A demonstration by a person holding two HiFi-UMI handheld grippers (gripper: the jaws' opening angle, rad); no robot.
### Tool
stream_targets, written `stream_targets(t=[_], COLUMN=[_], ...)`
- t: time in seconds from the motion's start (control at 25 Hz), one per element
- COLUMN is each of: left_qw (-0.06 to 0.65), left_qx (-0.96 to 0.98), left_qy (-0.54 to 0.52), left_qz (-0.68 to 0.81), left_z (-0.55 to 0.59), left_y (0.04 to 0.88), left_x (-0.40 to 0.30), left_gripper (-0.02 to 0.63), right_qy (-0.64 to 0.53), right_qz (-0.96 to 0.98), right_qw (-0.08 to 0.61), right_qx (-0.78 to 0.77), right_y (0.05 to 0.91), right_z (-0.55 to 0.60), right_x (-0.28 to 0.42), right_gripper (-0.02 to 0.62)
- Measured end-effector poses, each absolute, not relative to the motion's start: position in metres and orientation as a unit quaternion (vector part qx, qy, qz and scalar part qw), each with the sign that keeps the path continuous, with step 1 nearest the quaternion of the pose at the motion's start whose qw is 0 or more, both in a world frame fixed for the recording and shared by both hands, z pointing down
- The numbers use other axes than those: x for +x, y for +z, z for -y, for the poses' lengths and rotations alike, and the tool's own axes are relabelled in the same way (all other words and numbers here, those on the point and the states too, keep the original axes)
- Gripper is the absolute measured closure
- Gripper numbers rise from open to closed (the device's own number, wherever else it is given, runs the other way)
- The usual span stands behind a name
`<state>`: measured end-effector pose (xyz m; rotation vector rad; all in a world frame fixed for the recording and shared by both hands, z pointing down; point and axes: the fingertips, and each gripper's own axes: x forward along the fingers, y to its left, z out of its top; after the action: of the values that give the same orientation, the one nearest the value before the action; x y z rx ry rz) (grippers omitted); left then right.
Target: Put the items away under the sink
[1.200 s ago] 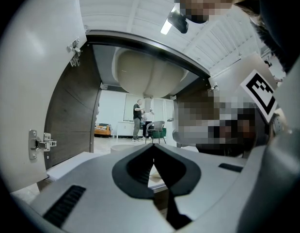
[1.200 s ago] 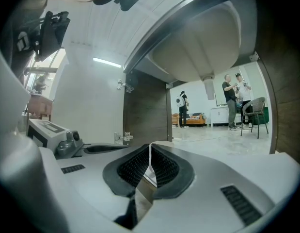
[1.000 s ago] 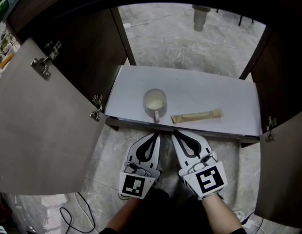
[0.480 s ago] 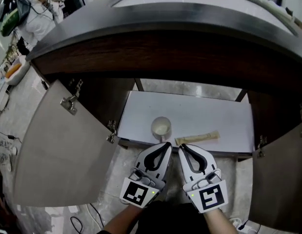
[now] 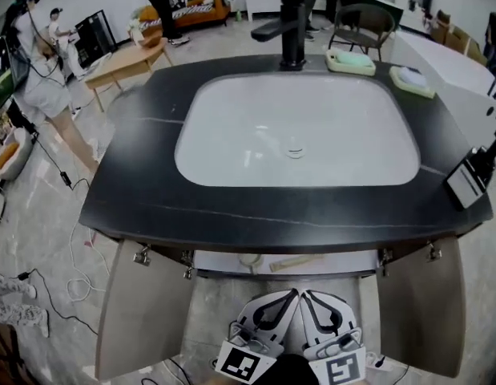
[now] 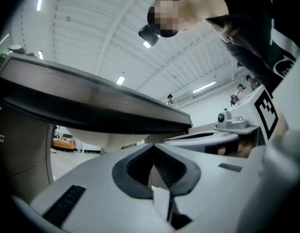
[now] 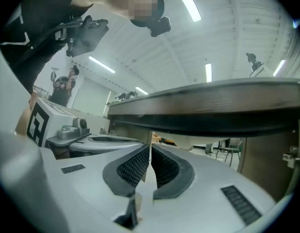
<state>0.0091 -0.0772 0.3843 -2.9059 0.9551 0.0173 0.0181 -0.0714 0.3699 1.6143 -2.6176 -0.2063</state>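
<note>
Left gripper: jaws pressed together, nothing between them, at 6 o'clock below the counter. Right gripper: likewise closed and empty, just beside it at its 3 o'clock. Cabinet doors: both open. Cup and packet: on the white shelf under the sink, largely hidden by the counter edge, packet at the cup's 3 o'clock. Faucet: 12 o'clock

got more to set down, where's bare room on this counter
Bare: the black stone countertop left of the white basin, and its front strip. Crowded: back right, by the black faucet and two pale green trays; a black-and-white object sits at the right edge.
</note>
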Motion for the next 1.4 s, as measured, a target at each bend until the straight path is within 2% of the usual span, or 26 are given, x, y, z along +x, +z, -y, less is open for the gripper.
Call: stream_targets(t=[0.44, 0.68, 0.92, 1.04, 1.2, 1.4], left_qw=[0.011, 0.019, -0.008, 0.009, -0.069, -0.083], left_qx=[-0.975, -0.989, -0.995, -0.996, -0.989, -0.982], left_qy=[0.003, -0.021, 0.03, 0.048, 0.055, 0.048], left_qz=[-0.223, -0.147, -0.093, -0.079, -0.119, -0.166], left_z=[0.046, 0.052, 0.059, 0.064, 0.077, 0.089], left_y=[0.247, 0.184, 0.117, 0.103, 0.108, 0.117], left_x=[0.084, 0.127, 0.172, 0.194, 0.221, 0.254], left_gripper=[0.597, 0.597, 0.597, 0.597, 0.597, 0.595], right_qy=[-0.017, 0.002, 0.02, 0.006, 0.003, 0.016], right_qz=[0.79, 0.75, 0.696, 0.67, 0.659, 0.666], right_qw=[0.051, 0.06, 0.048, 0.056, 0.096, 0.135], right_qx=[0.611, 0.659, 0.716, 0.74, 0.746, 0.734], right_y=[0.239, 0.169, 0.114, 0.107, 0.113, 0.121], right_z=[0.041, 0.044, 0.043, 0.047, 0.058, 0.075], right_x=[0.096, 0.136, 0.174, 0.195, 0.228, 0.27], right_gripper=[0.557, 0.555, 0.555, 0.555, 0.555, 0.554])
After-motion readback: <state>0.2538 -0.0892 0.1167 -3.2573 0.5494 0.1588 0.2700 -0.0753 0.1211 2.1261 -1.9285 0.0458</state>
